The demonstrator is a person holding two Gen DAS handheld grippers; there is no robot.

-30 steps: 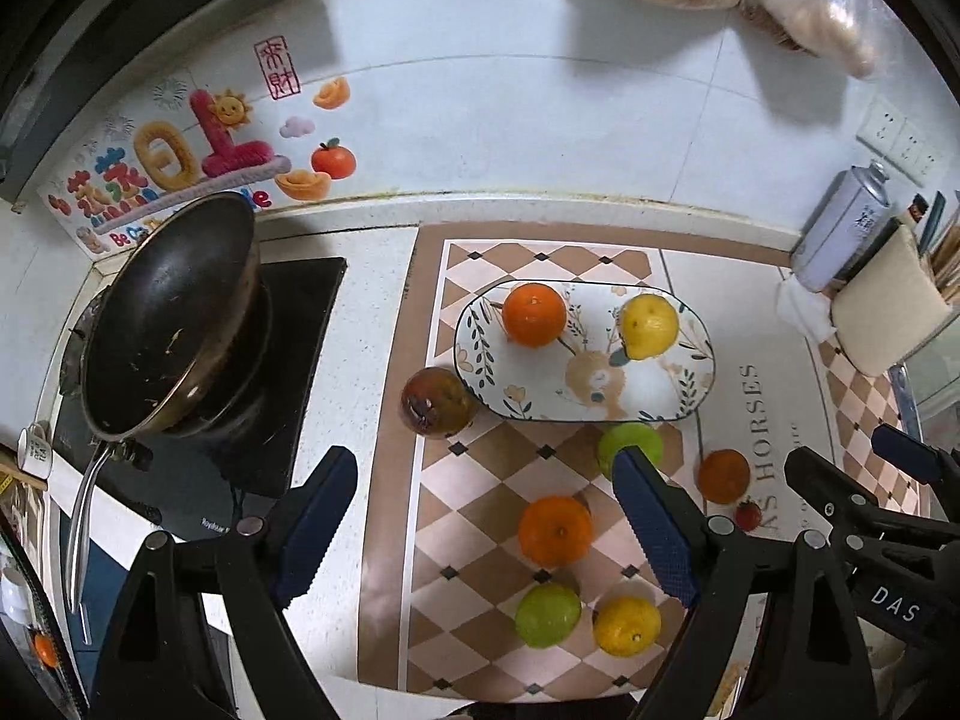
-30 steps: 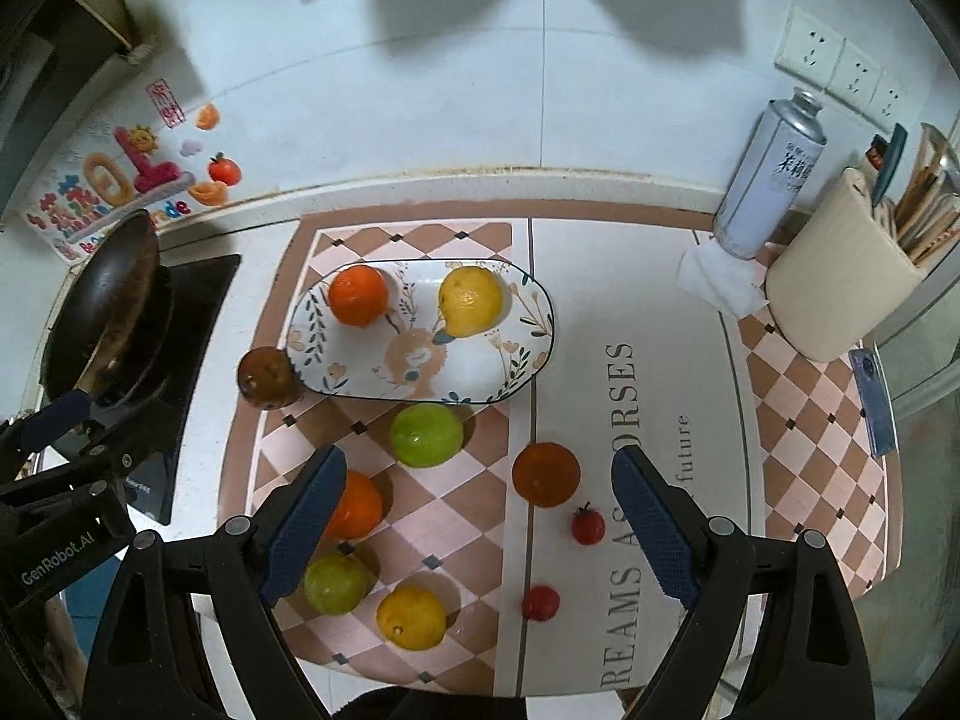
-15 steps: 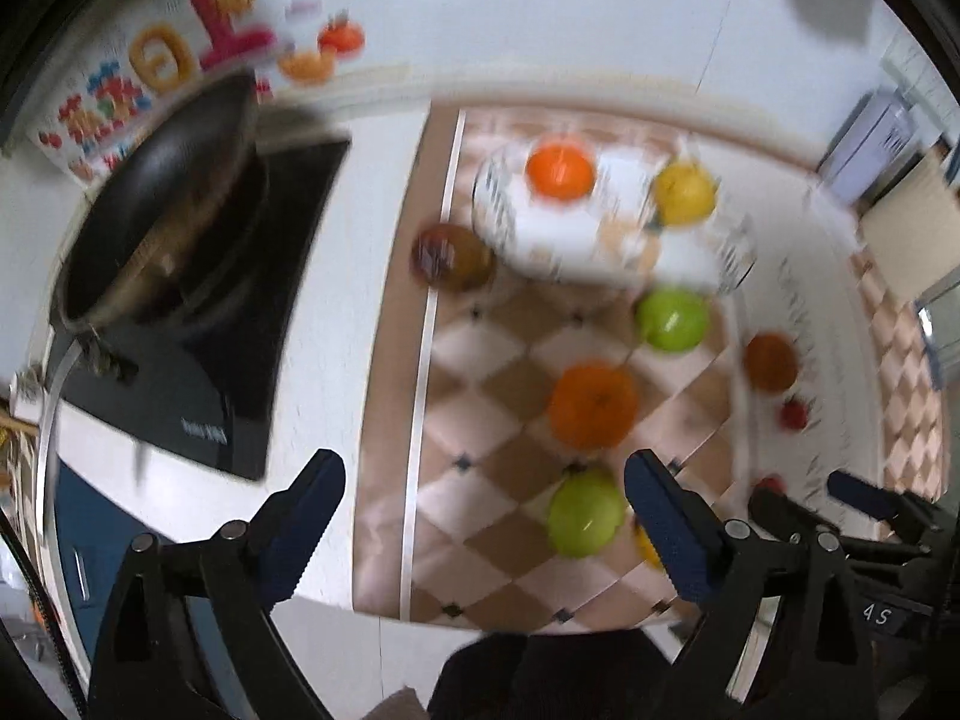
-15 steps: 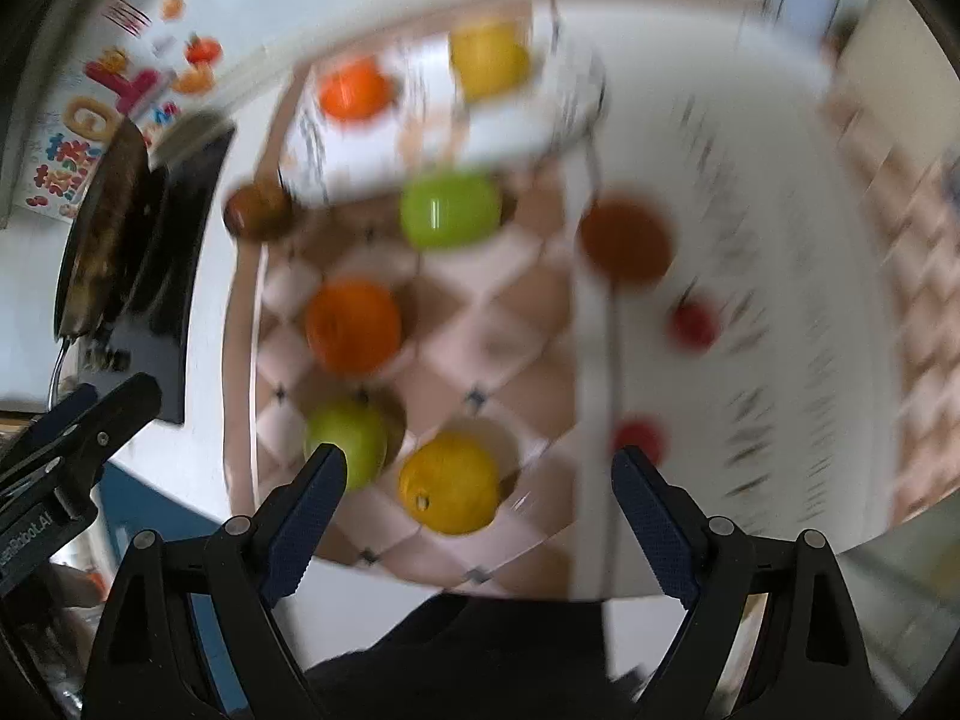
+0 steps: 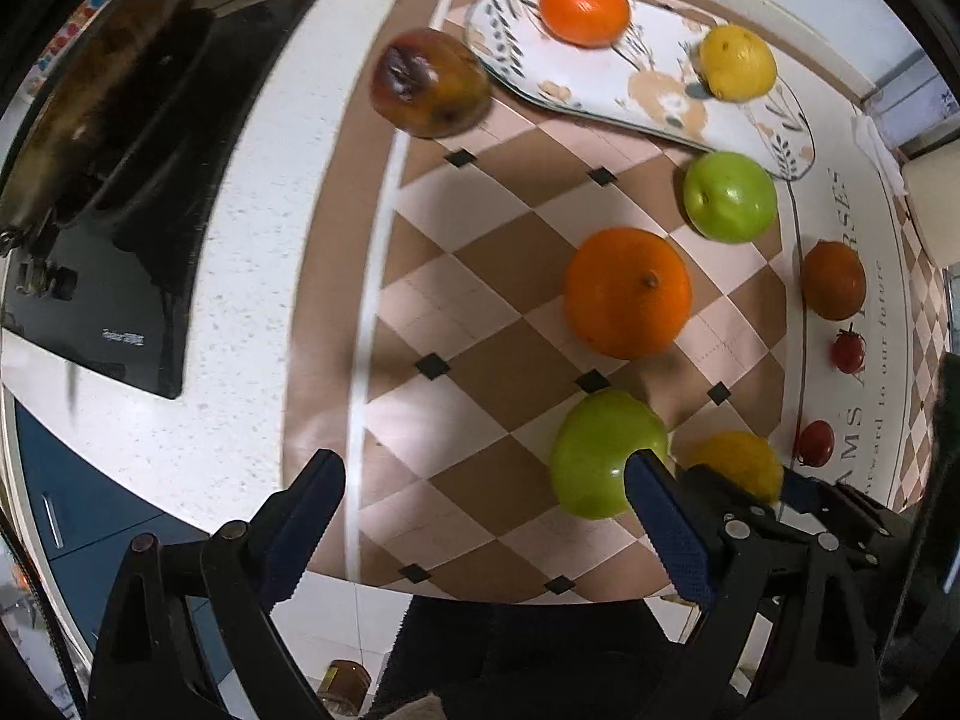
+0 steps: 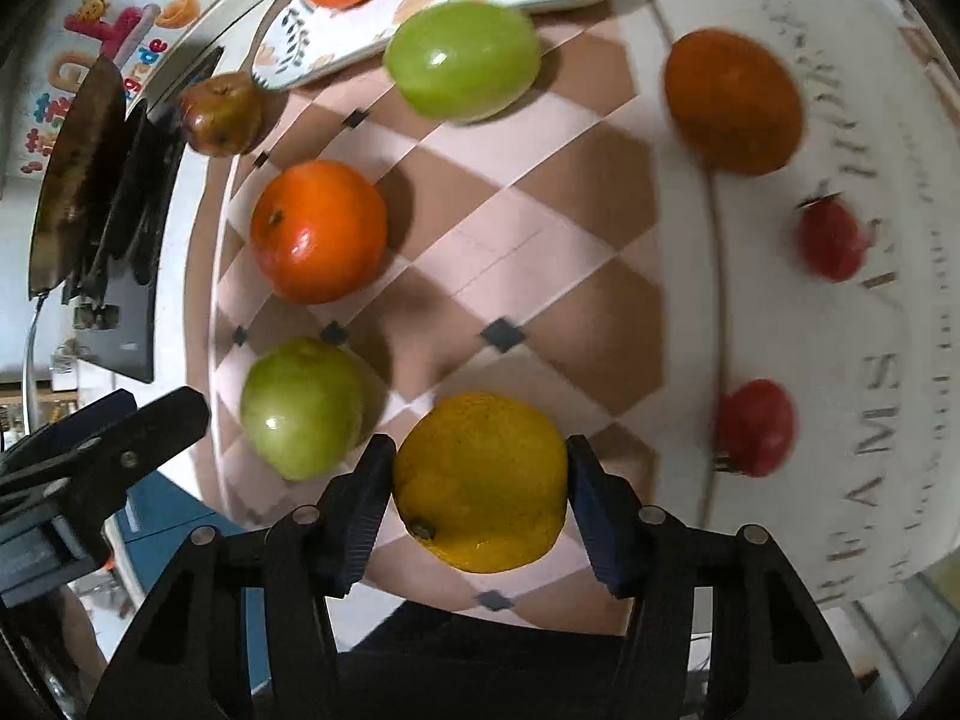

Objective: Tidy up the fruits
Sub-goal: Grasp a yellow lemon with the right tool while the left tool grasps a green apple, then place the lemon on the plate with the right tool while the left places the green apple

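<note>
My right gripper [image 6: 480,480] has its jaws around a yellow lemon [image 6: 480,483] on the checkered mat, both pads at its sides. A green apple [image 6: 303,408], an orange [image 6: 318,231] and another green apple [image 6: 462,60] lie beyond. The patterned oval plate [image 5: 600,84] holds an orange [image 5: 585,9] and a lemon [image 5: 738,63]. My left gripper [image 5: 486,504] is open and empty, low over the mat, left of the near green apple [image 5: 606,453].
A bruised brown fruit [image 5: 429,81] lies by the plate's left end. A dark orange [image 6: 732,102] and two small red tomatoes [image 6: 831,240] [image 6: 756,426] lie on the white mat part. A pan [image 5: 102,78] sits on the black cooktop [image 5: 132,252] at left.
Both grippers have dropped down toward the mat's near edge. The right jaws have narrowed around the yellow lemon. The left gripper stays open.
</note>
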